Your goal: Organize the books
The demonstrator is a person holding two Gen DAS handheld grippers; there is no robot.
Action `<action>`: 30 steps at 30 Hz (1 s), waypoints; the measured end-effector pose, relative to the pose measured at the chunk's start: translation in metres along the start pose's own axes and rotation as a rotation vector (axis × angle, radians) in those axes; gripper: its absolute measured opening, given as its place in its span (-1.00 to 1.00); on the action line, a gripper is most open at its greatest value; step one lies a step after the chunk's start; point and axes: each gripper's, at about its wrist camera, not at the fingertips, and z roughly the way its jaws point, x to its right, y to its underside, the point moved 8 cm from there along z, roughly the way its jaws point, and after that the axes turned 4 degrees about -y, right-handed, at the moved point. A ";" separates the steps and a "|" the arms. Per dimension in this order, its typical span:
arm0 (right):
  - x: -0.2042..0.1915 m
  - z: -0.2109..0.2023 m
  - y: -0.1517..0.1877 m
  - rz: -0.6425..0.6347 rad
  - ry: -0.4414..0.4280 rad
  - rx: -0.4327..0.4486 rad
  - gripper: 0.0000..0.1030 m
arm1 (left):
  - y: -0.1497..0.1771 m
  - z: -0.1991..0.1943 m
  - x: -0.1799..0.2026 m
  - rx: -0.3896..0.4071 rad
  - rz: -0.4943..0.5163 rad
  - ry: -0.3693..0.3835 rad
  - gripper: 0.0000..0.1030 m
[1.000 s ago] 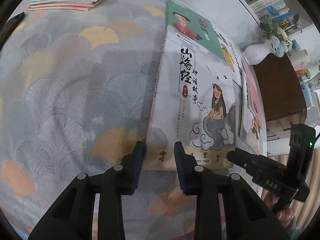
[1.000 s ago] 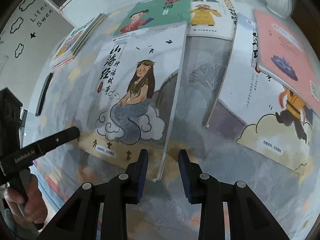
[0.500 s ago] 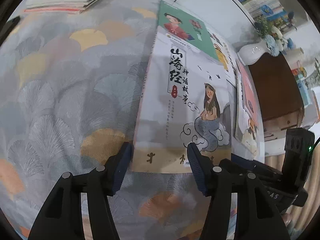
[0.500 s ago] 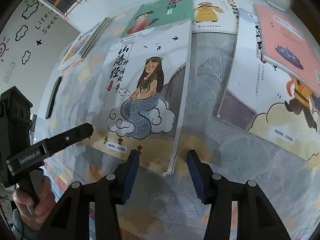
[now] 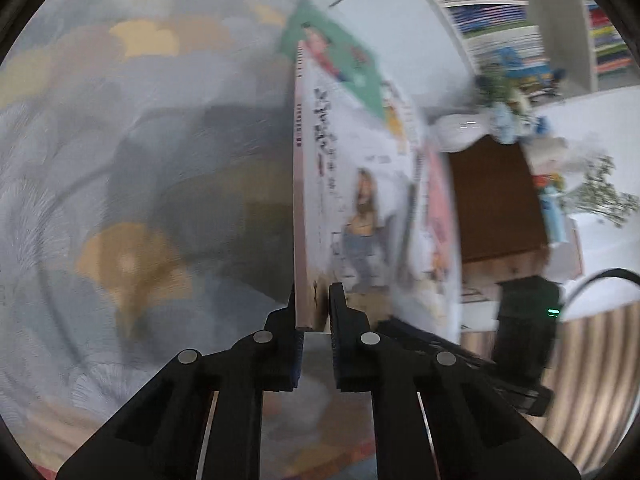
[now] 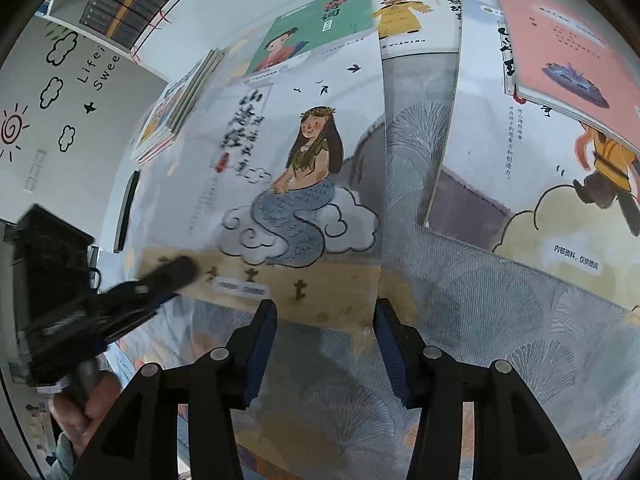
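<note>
Spread across both views: a bedcover (image 6: 500, 312) printed with grey and yellow fan-shaped leaves, carrying every book. Behind it, a white wall (image 6: 36, 92) with drawn clouds, a sun and lettering, plus shelves of books (image 5: 484, 4) in the left wrist view.

Largest on the cover: the mermaid book (image 6: 288, 168), white with a long-haired mermaid on a cloud and a tan band along its near edge. Raised at the spine side, so seen almost edge-on and blurred in the left wrist view (image 5: 344, 184). Far end overlapping a green book (image 6: 316, 28) with a child in red. To the right, well apart across a strip of bare cover, a white book with a figure in orange (image 6: 520, 184), topped by a pink book (image 6: 568, 52). Beyond, a book with a yellow-robed figure (image 6: 412, 12). Far left, a stack of thin books (image 6: 180, 108) and a dark flat device (image 6: 127, 210).

Left gripper (image 5: 316, 312): clamped on the near spine corner of the mermaid book, pads pressed to both faces. In the right wrist view, blurred and dark (image 6: 168, 276), over the tan band, with a hand (image 6: 86, 412) on its handle.

Right gripper (image 6: 326, 320): jaws apart, straddling the near right corner of the mermaid book, pads not pressing it.

Smallest: a white vase with flowers (image 5: 460, 132), on a brown cabinet (image 5: 496, 200).
</note>
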 end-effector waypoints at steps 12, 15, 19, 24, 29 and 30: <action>0.038 -0.025 0.004 0.278 -0.299 -0.014 0.04 | -0.023 -0.002 0.008 -0.008 -0.160 0.275 -0.86; 0.037 -0.023 0.006 0.282 -0.327 -0.012 0.04 | -0.029 -0.007 0.017 -0.003 -0.200 0.365 -0.86; 0.029 -0.016 0.003 0.279 -0.398 -0.023 0.04 | -0.043 -0.008 0.030 -0.009 -0.213 0.407 -0.86; 0.025 -0.020 -0.013 0.297 -0.494 0.024 0.05 | -0.049 -0.007 0.030 -0.021 -0.232 0.401 -0.86; 0.026 -0.026 -0.024 0.272 -0.494 0.041 0.12 | -0.053 -0.004 0.031 -0.039 -0.258 0.419 -0.86; 0.027 -0.024 -0.028 0.291 -0.512 0.045 0.22 | -0.053 -0.005 0.029 -0.043 -0.262 0.425 -0.86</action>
